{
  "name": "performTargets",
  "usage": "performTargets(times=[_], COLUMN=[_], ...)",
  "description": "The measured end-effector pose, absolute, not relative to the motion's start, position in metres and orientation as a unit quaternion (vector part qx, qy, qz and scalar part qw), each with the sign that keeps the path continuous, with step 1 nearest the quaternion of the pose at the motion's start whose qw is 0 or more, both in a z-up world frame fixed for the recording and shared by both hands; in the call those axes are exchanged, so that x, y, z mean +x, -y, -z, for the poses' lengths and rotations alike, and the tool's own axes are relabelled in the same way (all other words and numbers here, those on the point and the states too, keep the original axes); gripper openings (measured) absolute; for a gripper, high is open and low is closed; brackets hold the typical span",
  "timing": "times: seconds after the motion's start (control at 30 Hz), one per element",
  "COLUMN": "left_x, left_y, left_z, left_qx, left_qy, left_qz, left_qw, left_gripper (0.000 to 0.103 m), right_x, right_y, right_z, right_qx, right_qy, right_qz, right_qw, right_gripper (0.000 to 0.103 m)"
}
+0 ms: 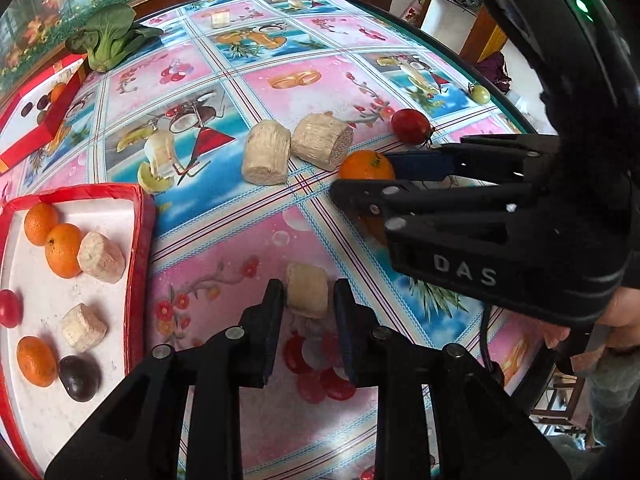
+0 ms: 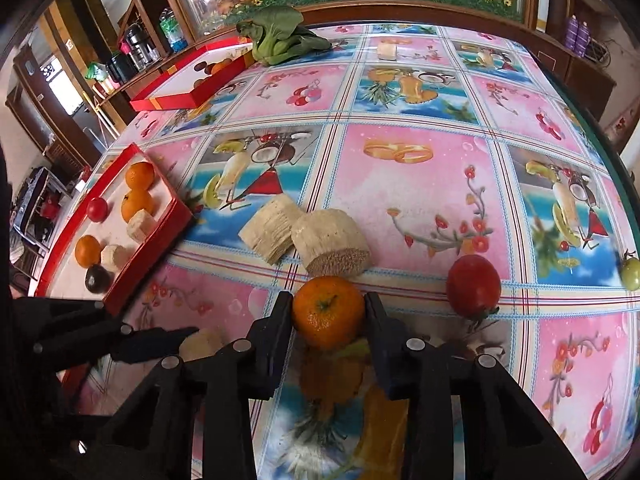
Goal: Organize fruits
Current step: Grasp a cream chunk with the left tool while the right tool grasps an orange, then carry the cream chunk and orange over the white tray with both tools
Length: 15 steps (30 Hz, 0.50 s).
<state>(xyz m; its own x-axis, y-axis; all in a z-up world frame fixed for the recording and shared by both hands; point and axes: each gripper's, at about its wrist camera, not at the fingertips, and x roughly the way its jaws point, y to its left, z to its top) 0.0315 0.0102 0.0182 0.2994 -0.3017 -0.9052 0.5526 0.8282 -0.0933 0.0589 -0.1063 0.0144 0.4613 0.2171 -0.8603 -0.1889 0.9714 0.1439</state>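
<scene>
Left gripper [image 1: 308, 296]: clamped on pale sugarcane piece [image 1: 307, 295]. Right gripper [image 2: 328, 312]: clamped on orange [image 2: 327, 311], above table [image 2: 420, 200].

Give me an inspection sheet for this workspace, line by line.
Surface: table under a glossy fruit-print cloth.
Job's things: near red tray holds three oranges, a tomato, two pale cut chunks and a dark fruit; far red tray holds some fruit. Loose on the cloth: two big pale chunks, a red tomato, a green tomato, a small pale piece.
Clutter: leafy greens by the far tray.
Grippers: left gripper straddles a pale chunk; right gripper straddles an orange. Whether either grips cannot be told.
Cables: one black cable under the right gripper.
Surroundings: wooden cabinets, shelves with bottles.
</scene>
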Motion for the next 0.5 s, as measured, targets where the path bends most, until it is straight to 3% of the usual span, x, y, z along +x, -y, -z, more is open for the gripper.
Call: performTargets(times=[0.07,0.5], left_x=[0.030,0.027], left_y=[-0.010,0.007], left_z=[-0.018,-0.022], left_qx=[0.124,0.093], left_qy=[-0.524,-0.535], left_qz=[0.259,0.229], left_qw=[0.802,0.808], left_gripper=[0.017,0.016], right_x=[0.051,0.030], right_y=[0.111,0.140], right_z=[-0.014,-0.021], right_qx=[0.012,0.046], right_qy=[-0.503,-0.479], right_qz=[-0.119,-0.151], right_qw=[0.856,0.864], right_gripper=[0.037,0.037])
